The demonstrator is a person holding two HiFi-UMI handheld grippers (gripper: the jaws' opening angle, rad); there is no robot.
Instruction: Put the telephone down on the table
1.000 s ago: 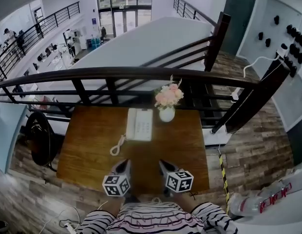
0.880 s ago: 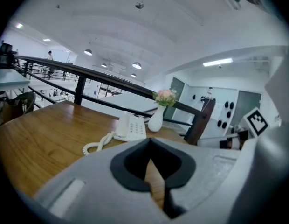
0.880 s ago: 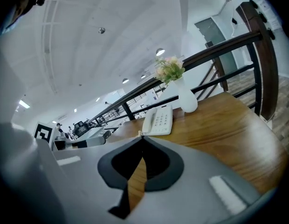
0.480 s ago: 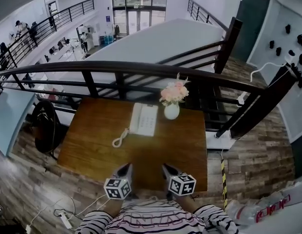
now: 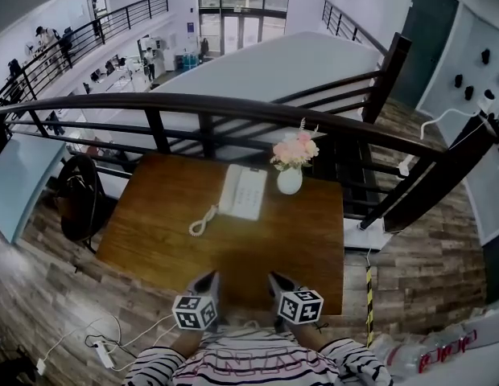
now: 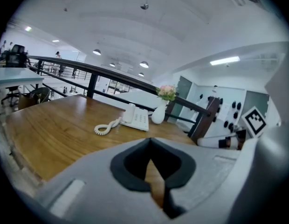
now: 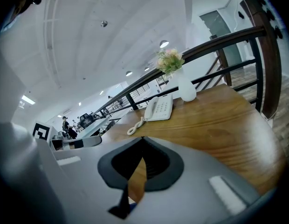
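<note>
A white telephone [image 5: 243,191] lies flat on the wooden table [image 5: 153,232] toward its far side, handset in its cradle. Its coiled cord [image 5: 203,220] trails toward me on the left. My left gripper [image 5: 208,281] and right gripper [image 5: 278,281] hover side by side over the table's near edge, both shut and empty, well short of the phone. In the left gripper view the telephone [image 6: 135,117] sits far beyond the shut tips [image 6: 150,141]. In the right gripper view the telephone [image 7: 159,109] is likewise distant from the shut tips [image 7: 142,139].
A white vase of pink flowers [image 5: 290,175] stands just right of the phone. A dark railing [image 5: 233,111] runs behind the table, with an open drop beyond it. A black chair [image 5: 76,207] stands to the left, and cables [image 5: 105,352] lie on the floor.
Both grippers have drawn back a little toward the table's near edge and sunk slightly, away from the phone. They stay shut. The telephone has not moved.
</note>
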